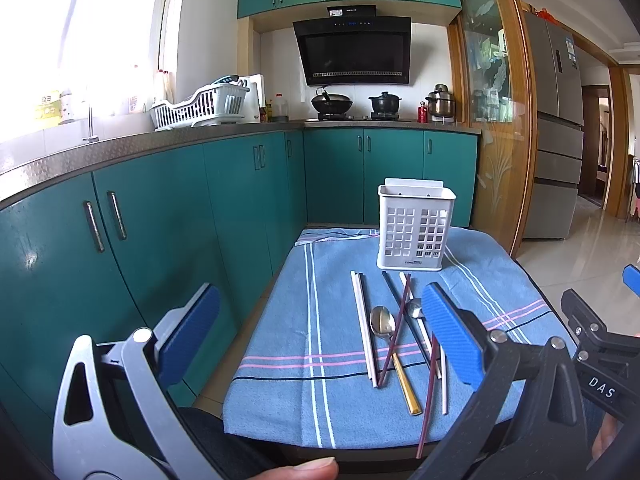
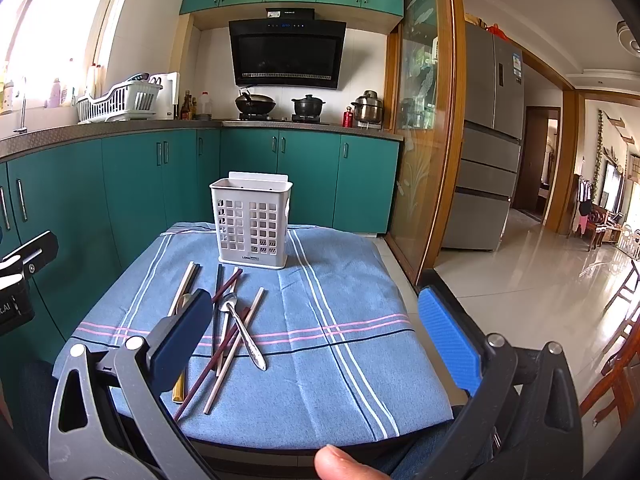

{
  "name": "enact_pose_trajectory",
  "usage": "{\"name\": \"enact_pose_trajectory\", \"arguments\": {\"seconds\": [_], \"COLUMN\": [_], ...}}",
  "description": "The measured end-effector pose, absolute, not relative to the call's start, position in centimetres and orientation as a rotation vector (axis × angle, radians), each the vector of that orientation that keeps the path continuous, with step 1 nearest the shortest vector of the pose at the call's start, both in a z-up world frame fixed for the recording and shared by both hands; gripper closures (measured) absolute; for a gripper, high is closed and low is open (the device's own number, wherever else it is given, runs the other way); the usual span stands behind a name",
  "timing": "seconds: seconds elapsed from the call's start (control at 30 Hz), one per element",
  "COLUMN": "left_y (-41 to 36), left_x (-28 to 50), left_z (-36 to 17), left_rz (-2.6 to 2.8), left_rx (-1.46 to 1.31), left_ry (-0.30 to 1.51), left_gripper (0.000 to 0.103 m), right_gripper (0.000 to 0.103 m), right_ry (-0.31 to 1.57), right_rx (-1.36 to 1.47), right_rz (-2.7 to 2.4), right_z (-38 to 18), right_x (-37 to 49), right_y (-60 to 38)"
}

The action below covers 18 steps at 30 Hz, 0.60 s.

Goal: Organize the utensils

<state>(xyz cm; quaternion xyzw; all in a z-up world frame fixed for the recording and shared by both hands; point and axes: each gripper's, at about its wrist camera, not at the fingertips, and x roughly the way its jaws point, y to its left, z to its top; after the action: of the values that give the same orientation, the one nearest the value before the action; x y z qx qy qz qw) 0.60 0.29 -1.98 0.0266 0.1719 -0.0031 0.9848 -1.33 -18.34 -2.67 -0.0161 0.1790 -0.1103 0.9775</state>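
Note:
A white slotted utensil holder (image 1: 414, 228) (image 2: 253, 222) stands upright at the far end of a small table covered by a blue striped cloth (image 1: 304, 340) (image 2: 340, 304). In front of it lie several chopsticks (image 1: 365, 324) (image 2: 234, 344), white, black and dark red, a gold-handled spoon (image 1: 394, 354) and a silver spoon (image 2: 245, 330) (image 1: 416, 309), some crossing each other. My left gripper (image 1: 320, 338) is open above the cloth's near left part, holding nothing. My right gripper (image 2: 316, 328) is open too, held over the cloth's near middle with the utensils by its left finger.
Teal cabinets (image 1: 168, 232) run along the left and back, close to the table's left edge. A glass sliding door (image 2: 424, 132) and tiled floor (image 2: 532, 276) lie to the right. The right gripper's body (image 1: 600, 344) shows at the left wrist view's right edge. A thumb (image 2: 344, 462) rests at the bottom.

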Motion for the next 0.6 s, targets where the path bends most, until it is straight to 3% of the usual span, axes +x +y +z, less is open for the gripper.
{"name": "enact_pose_trajectory", "arguments": {"seconds": [0.27,0.5,0.57,0.6], "left_y": [0.1,0.0,0.3,0.4], "left_x": [1.8,6.5,8.3,9.4], "left_z": [-2.4,-4.8,-5.8,-6.5], "left_rz": [-0.013,-0.034,-0.036,-0.045], "left_rx": [0.052,0.08,0.061,0.055], "left_ry": [0.38,0.547,0.61,0.657], "left_gripper": [0.003,0.003,0.006,0.014], "right_gripper": [0.003,0.005,0.018,0.032], "right_ry": [0.407,0.657,0.718,0.76], "right_rx": [-0.071,-0.07,-0.038,-0.011], "right_rz": [-0.249,-0.263,-0.262,-0.27], "right_z": [-3.0,-6.3,-7.3,-8.1], "right_x": [0.1,5.2,6.7,7.6], "right_y": [-18.6,-22.6,-23.7,-24.2]}}
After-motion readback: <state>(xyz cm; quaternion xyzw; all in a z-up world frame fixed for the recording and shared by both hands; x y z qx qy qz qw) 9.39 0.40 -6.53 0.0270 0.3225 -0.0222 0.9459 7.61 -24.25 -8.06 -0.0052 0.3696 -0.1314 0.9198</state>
